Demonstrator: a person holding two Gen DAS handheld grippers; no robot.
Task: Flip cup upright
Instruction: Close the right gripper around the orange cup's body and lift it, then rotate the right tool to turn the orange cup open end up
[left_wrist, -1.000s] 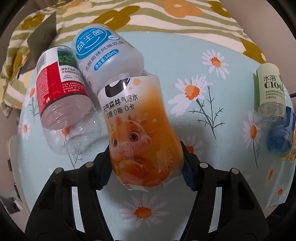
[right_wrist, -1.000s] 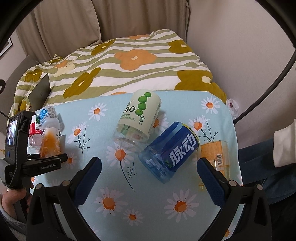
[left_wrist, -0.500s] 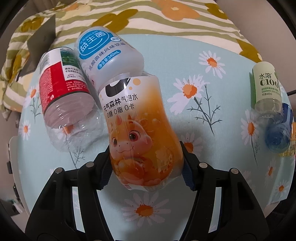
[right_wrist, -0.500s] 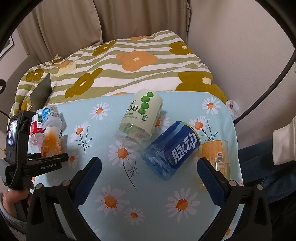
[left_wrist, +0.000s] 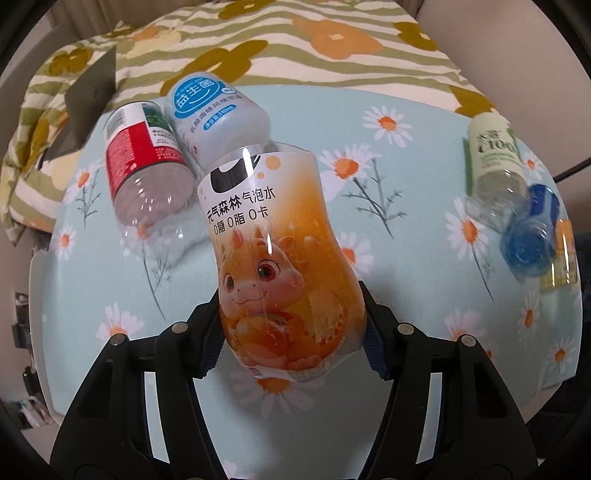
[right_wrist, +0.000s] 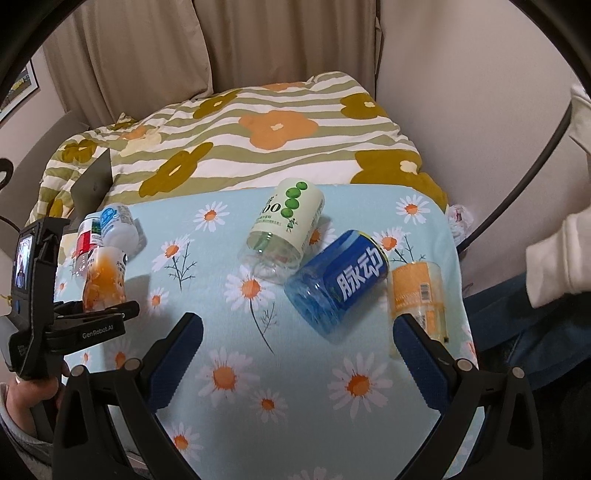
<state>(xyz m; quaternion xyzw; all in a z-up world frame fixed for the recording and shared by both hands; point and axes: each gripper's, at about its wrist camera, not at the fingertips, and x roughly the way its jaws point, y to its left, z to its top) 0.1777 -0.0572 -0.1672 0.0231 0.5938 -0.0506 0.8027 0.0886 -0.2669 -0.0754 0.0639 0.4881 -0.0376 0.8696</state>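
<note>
My left gripper (left_wrist: 291, 332) is shut on an orange cartoon-dragon cup (left_wrist: 273, 251), a cut bottle, and holds it lifted and tilted, open rim away from me, above the daisy tablecloth (left_wrist: 406, 266). The same cup (right_wrist: 105, 277) and left gripper (right_wrist: 96, 314) show at the left in the right wrist view. My right gripper (right_wrist: 295, 332) is open and empty above the table. A blue cup (right_wrist: 340, 282), a green-label cup (right_wrist: 284, 229) and an orange cup (right_wrist: 419, 295) lie just ahead of it.
A red-label cup (left_wrist: 147, 166) and a white-blue cup (left_wrist: 218, 114) lie on their sides behind the held cup. A flowered striped duvet (right_wrist: 258, 129) lies beyond the table. A grey laptop (left_wrist: 92, 96) rests at the far left. A white-sleeved arm (right_wrist: 554, 258) is at the right.
The left gripper has lifted the orange dragon cup off the table and tipped its rim upward. The right gripper has stayed open and risen slightly.
</note>
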